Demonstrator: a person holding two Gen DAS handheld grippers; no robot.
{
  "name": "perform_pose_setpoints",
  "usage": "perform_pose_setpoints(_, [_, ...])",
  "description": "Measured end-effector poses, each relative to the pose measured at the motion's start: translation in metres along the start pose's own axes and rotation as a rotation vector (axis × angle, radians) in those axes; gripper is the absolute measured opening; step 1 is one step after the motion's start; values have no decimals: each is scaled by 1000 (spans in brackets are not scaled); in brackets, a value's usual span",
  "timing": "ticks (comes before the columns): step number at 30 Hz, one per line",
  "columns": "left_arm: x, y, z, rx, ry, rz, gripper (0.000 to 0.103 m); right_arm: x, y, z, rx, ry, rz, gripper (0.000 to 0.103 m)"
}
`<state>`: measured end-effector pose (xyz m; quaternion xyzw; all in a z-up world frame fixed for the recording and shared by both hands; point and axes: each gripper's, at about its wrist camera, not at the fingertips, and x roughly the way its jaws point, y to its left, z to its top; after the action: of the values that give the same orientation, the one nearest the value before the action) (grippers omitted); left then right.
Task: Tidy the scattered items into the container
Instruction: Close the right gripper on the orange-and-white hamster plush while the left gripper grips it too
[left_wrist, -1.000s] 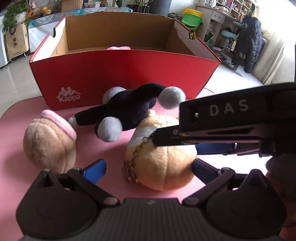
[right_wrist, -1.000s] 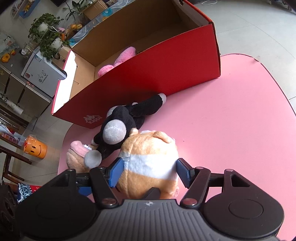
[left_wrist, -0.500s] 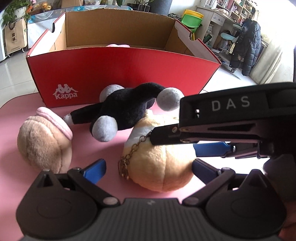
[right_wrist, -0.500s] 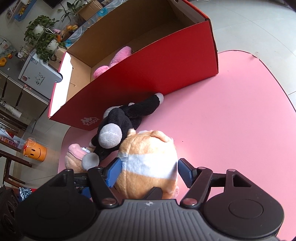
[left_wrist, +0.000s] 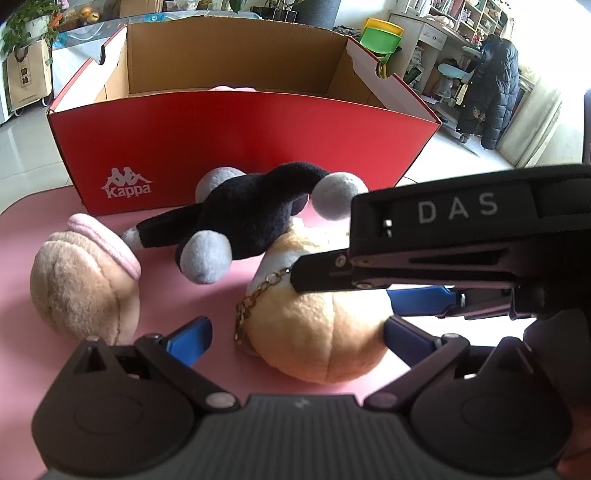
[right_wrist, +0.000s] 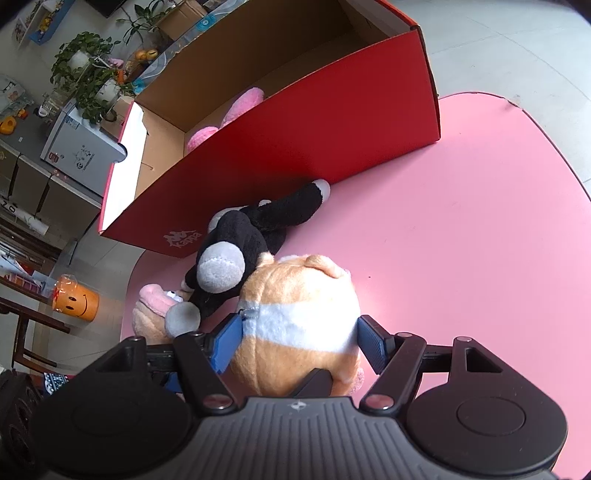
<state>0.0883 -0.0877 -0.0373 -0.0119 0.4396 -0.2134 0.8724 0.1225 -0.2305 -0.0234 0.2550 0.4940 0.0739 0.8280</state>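
Observation:
A round orange-and-white plush (right_wrist: 301, 325) (left_wrist: 317, 332) with a small chain lies on the pink table. My right gripper (right_wrist: 301, 341) straddles it from above, blue pads against its two sides. In the left wrist view that gripper's black body crosses over the plush. My left gripper (left_wrist: 295, 334) is open, low in front of the same plush. A black-and-grey plush (left_wrist: 243, 221) (right_wrist: 240, 243) lies against the red Kappa box (left_wrist: 240, 144) (right_wrist: 314, 147). A tan plush with a pink band (left_wrist: 85, 284) (right_wrist: 151, 314) sits at the left. A pink toy (right_wrist: 236, 114) lies inside the box.
The pink table (right_wrist: 461, 240) extends to the right of the toys; its curved edge runs along the far right. An orange smiley bucket (right_wrist: 75, 301) stands on the floor beyond the table's left edge. Furniture and a hanging dark coat (left_wrist: 495, 96) stand behind the box.
My right gripper's pads have closed in from a small gap to touch the orange plush's sides. My left gripper has eased slightly nearer the toys. The toys have not moved.

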Motion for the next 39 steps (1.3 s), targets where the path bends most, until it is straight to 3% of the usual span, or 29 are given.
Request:
perform_pose_setpoints(3, [-1, 0, -1, 4, -2, -10, 102, 0, 1, 0, -8, -2, 1, 66])
perform_pose_setpoints(7, [-5, 1, -4, 15, 0, -46, 89, -2, 5, -1, -42, -2, -3, 64])
perform_pose_setpoints(19, [-25, 5, -10, 82, 13, -48, 88, -8, 4, -13, 23, 83, 22, 62])
perform_pose_setpoints(39, [-12, 0, -15, 86, 33, -12, 103, -6, 3, -8, 7, 83, 43, 66])
